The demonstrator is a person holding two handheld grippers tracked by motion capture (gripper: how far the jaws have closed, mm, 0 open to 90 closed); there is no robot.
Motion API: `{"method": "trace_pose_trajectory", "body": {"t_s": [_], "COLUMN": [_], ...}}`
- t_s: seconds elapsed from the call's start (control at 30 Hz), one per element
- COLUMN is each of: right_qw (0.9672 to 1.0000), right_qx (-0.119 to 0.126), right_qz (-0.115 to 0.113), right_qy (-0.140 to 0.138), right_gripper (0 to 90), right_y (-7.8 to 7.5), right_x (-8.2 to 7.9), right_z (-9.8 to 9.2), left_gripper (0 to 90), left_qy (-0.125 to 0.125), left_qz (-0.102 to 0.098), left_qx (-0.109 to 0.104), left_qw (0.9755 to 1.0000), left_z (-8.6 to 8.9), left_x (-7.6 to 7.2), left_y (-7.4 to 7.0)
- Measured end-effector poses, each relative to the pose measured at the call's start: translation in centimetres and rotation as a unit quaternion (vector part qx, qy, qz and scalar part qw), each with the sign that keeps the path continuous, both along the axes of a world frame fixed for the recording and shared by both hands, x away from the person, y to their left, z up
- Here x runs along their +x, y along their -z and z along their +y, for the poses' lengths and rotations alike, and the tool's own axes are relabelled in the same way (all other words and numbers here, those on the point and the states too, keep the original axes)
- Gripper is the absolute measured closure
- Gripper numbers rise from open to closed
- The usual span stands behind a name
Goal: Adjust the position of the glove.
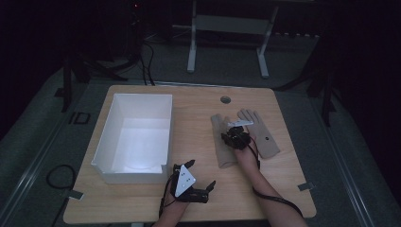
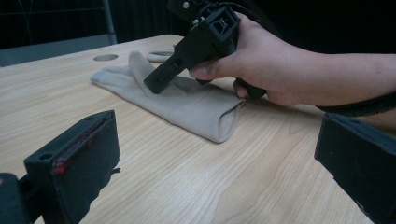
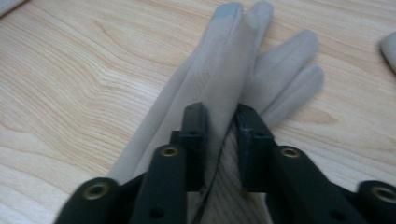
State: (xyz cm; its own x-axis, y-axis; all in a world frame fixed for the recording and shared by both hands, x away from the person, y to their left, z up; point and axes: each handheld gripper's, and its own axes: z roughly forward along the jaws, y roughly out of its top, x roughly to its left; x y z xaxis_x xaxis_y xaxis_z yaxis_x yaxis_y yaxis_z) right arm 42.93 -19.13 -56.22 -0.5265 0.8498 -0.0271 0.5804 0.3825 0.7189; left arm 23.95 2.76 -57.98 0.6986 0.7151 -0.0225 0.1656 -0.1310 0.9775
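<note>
The beige glove (image 1: 223, 142) lies flat on the counter (image 1: 198, 142), right of the white box (image 1: 137, 137). Soft, light and limp, it should pinch up easily mid-palm; the right gripper (image 3: 220, 122) nips a fold there, while the left gripper (image 1: 201, 176) holds its jaws wide, empty.

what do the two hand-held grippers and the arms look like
Both are black. The left hand-held gripper carries a grey three-cornered plate, and its jaws have red-edged pads. The right hand-held gripper has brass-coloured rivets. Black cables trail along bare, sleeveless forearms.
</note>
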Motion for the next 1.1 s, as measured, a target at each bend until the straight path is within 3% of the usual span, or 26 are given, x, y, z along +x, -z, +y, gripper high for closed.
{"method": "trace_pose_trajectory", "body": {"t_s": [0.13,0.37,0.63,0.83,1.1], "right_qw": [1.0000,0.9982,0.9957,0.9935,0.9909], "right_qx": [0.008,0.051,0.077,0.099,0.107], "right_qz": [0.001,-0.017,-0.037,-0.027,0.004], "right_qy": [0.005,0.026,0.037,0.049,0.081], "right_gripper": [79.0,79.7,79.7,79.6,79.5], "right_y": [-0.7,-4.0,-6.7,-6.0,-2.7], "right_x": [-0.4,-2.1,-4.6,-6.4,-7.4], "right_z": [0.1,-0.3,-0.7,-1.5,-2.0], "left_gripper": [0.5,0.5,0.5,0.5,0.5], "left_qy": [0.000,-0.001,-0.001,-0.002,-0.002], "left_qz": [0.001,0.000,0.001,0.000,0.000], "left_qx": [-0.001,0.000,-0.001,-0.001,0.001], "left_qw": [1.0000,1.0000,1.0000,1.0000,1.0000], "left_z": [0.0,0.0,0.0,0.0,0.0], "left_x": [0.0,0.0,0.1,0.0,0.0], "left_y": [0.0,0.0,0.0,0.0,0.0]}}
